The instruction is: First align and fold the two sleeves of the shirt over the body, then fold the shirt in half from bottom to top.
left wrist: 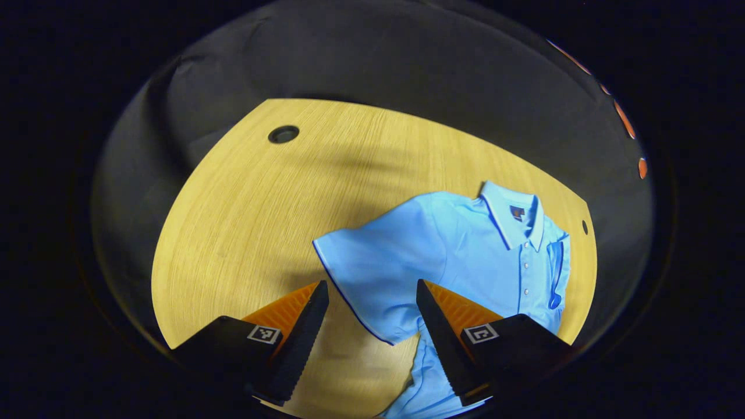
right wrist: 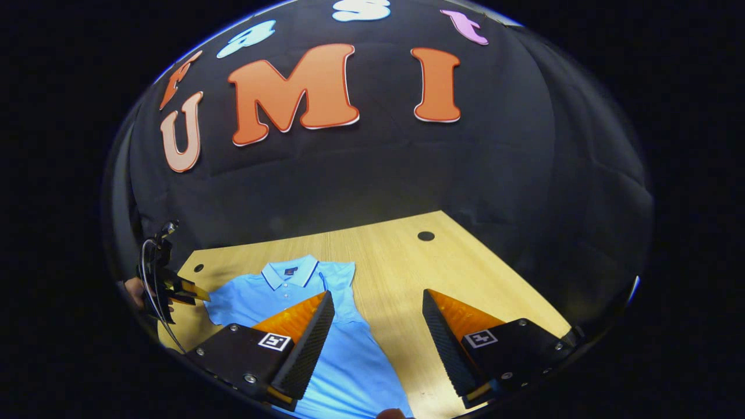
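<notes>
Booth: black cloth wall behind a pale wooden table [left wrist: 244, 221] with small round holes in it.

Left gripper view, shirt: a light blue polo shirt [left wrist: 465, 256] lies flat on the table, front up, collar [left wrist: 512, 215] toward the far right, hem running off the bottom edge.

Left gripper view, sleeve: the near sleeve [left wrist: 361, 273] is spread out to the side, its dark-edged cuff pointing toward the fingers. On the far side, a dark-edged fold of cloth [left wrist: 557, 273] already seems to lie over the body.

Left gripper view, fingers: the left gripper [left wrist: 372, 326] hovers with its jaws spread wide and nothing between them. The cuff edge lies just ahead in the gap, one finger over bare wood, the other over the shirt's side.

Right gripper view, table: the shirt [right wrist: 349, 361] lies at lower left, collar [right wrist: 290, 272] away from the camera, long axis running from near edge to collar.

Right gripper view, fingers: the right gripper [right wrist: 378, 343] is released and empty; one finger overlaps the shirt's body, the other is over bare table.

Right gripper view, other tool: the left gripper [right wrist: 189, 291], held in a hand [right wrist: 135, 292], sits just beside the spread sleeve [right wrist: 218, 311] at far left.

Key relation: the spread sleeve lies directly before the left fingers and well apart from the right ones, so the left hand looks better placed to pinch the cuff and carry it across the body.

Stage, as I judge it: sleeve folding, one sleeve left; the bottom-to-top fold is not yet begun.
</notes>
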Demonstrator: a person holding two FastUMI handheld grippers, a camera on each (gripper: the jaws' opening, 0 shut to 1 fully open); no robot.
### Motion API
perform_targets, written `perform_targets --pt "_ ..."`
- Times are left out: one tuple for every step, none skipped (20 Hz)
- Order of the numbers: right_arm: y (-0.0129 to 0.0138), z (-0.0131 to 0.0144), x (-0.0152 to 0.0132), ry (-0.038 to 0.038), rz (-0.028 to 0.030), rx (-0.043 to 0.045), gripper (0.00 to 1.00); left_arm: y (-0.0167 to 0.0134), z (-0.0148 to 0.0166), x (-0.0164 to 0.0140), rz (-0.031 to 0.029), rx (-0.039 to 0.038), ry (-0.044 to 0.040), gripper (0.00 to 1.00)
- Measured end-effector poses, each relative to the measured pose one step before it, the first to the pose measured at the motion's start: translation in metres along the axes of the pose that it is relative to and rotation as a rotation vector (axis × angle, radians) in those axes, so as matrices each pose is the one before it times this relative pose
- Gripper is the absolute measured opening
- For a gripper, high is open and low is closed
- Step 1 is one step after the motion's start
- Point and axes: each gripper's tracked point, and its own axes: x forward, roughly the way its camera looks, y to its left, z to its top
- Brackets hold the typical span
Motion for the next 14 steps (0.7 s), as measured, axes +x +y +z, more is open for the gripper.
perform_targets --pt "-0.00423 0.00125 -0.00320 -0.00962 -0.00853 -0.00914 0.93 0.00113 -0.00424 0.00353 0.01247 -0.00829 0.01740 0.96" --pt "-0.00441 -0.00098 -0.00269 -0.00163 -0.00864 -0.00520 0.93 0.00214 -0.00055 0.00529 0.02096 -0.00051 0.01408 0.97" --pt "-0.00218 -0.00110 -0.00214 0.00079 -0.00558 -0.00357 0.93 0.00212 0.00171 0.00480 0.01690 0.00398 0.00890 0.96" --pt "-0.00294 -0.00118 -0.00237 -0.00049 -0.00465 -0.00221 0.93 0.00353 -0.00070 0.00322 0.02225 0.00160 0.01826 0.96" --pt "-0.00222 -0.00278 -0.00448 -0.00047 -0.00534 -0.00070 0.93 0.00322 -0.00195 0.00448 0.02482 0.00156 0.02410 0.95" --pt "-0.00237 -0.00218 -0.00249 0.00548 -0.00268 0.00382 0.93 0.00370 -0.00168 0.00574 0.02478 -0.00379 0.01977 0.99" --pt "-0.00153 -0.00299 -0.00306 0.00819 -0.00120 0.00399 0.93 0.00021 -0.00227 0.00458 0.00776 -0.00441 0.02123 0.94" --pt "-0.00107 -0.00204 -0.00216 0.00749 0.00235 -0.00045 0.93 0.00258 -0.00316 0.00589 0.02025 -0.00973 0.02160 0.94" --pt "-0.00309 -0.00043 -0.00132 0.00097 -0.00398 -0.00450 0.93 -0.00296 0.00676 -0.00311 -0.00758 -0.00136 -0.02292 0.86" --pt "-0.00255 0.00273 -0.00275 -0.00678 -0.00203 -0.00566 0.93 0.00143 0.00038 0.00053 0.00602 0.00970 0.00977 0.81" --pt "-0.00053 0.00287 -0.00180 -0.00744 -0.00494 -0.00399 0.93 -0.00150 -0.00027 -0.00011 -0.00671 0.00316 -0.00809 0.78" --pt "-0.00190 0.00119 -0.00225 -0.00359 -0.00270 -0.00033 0.93 0.00084 0.00108 0.00613 -0.00189 0.00394 -0.00302 0.79" --pt "-0.00125 -0.00136 -0.00092 0.00048 -0.00045 0.00195 0.93 -0.00213 0.00317 -0.00764 -0.00096 -0.00107 -0.00597 0.58" --pt "-0.00154 -0.00245 -0.00079 0.00734 -0.00096 0.00385 0.93 -0.00182 0.00123 0.00154 -0.00999 0.00064 -0.00526 0.38"
